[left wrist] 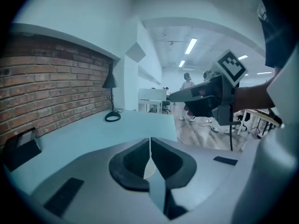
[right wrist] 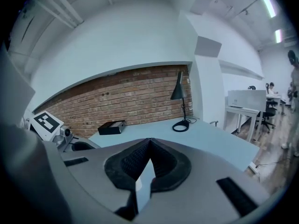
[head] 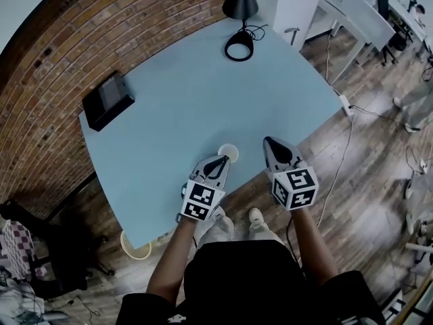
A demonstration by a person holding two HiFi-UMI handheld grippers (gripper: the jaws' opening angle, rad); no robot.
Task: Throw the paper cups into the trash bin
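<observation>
Both grippers hover over the near edge of the counter (head: 176, 80), jaws pinched together, nothing held. The left gripper (head: 222, 160) points its closed tip at the paper cup (head: 228, 152), which stands upright just beside it at one o'clock. The right gripper (head: 268, 141) hangs near the cup at three o'clock. The trash bin (head: 137, 246) sits on the floor, at eight o'clock from the left gripper. A lamp (head: 240, 19) is at the counter's twelve o'clock end.
</observation>
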